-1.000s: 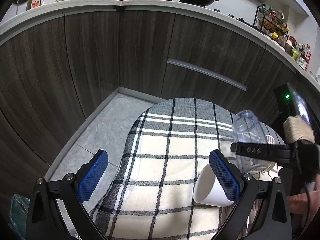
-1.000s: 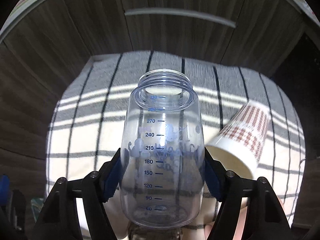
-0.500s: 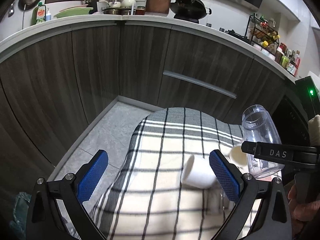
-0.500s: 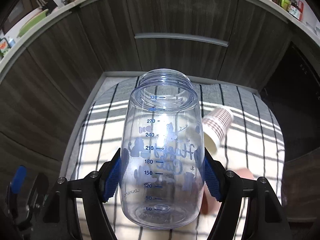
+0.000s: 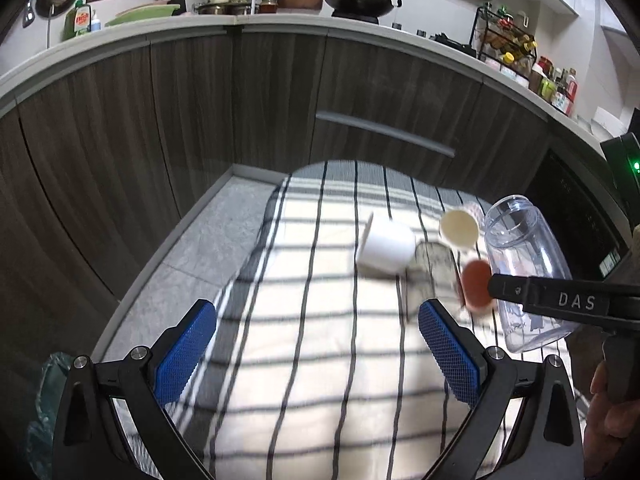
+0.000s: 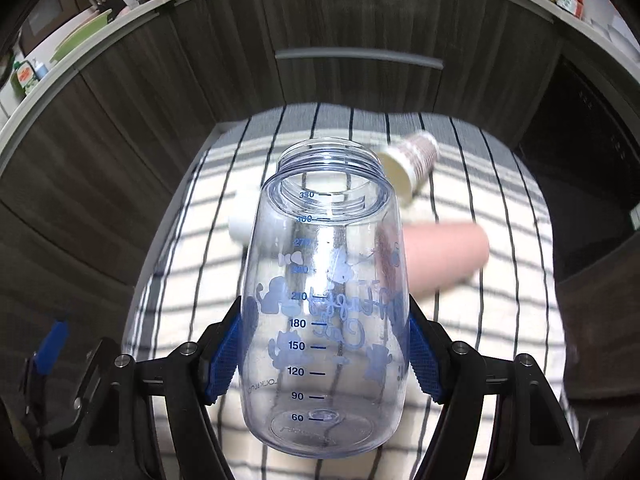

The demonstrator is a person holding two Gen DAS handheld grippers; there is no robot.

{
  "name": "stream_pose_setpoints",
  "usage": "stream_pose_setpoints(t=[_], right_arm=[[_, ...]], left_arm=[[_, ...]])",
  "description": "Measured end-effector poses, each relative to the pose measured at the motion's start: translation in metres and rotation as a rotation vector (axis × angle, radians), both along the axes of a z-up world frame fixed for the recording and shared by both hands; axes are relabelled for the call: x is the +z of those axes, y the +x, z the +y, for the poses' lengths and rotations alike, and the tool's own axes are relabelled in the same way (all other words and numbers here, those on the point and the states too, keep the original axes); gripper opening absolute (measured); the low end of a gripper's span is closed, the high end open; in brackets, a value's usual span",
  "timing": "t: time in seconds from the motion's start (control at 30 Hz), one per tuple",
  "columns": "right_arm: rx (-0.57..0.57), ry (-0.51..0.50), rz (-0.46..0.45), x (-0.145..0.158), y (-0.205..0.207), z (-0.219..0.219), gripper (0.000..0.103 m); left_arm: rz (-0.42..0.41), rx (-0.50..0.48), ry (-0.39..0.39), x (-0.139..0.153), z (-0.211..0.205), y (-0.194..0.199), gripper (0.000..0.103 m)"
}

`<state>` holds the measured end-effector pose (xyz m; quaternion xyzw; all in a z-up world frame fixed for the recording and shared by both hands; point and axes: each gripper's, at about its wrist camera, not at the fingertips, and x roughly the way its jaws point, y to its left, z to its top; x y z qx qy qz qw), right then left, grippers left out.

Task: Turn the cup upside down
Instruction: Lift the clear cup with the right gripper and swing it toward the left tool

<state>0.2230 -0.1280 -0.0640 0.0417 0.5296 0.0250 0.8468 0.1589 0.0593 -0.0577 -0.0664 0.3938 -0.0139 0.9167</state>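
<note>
Right claw [image 6: 324,356] clamped on clear plastic measuring cup [image 6: 326,308], mouth up, lifted; next: rotate wrist, invert. Left claw [image 5: 316,354] apart, idle.

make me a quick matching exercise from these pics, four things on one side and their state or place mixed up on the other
Things:
1. clear measuring bottle
2. left tool
3. white cup
4. patterned paper cup

States:
A. lying on its side, plain, on the checked cloth
B. open, holding nothing
C. clamped in the right tool
D. lying on its side, far part of the cloth

Pairs: 1-C, 2-B, 3-A, 4-D
</note>
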Motion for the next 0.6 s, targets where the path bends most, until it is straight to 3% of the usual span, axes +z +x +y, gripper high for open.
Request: stream_pose_setpoints(t=[0.23,0.6], right_arm=[[-0.008,0.019,0.052,-0.03,-0.044,-0.002,0.072],[-0.032,0.039,0.123,-0.084,-0.07,-0.005,0.072]], left_arm=[[0.029,-0.035,0.028,-0.017,-0.007,-0.026,0.103],[0.045,-0.07,0.03,-0.041,-0.012,-0.047,0.103]])
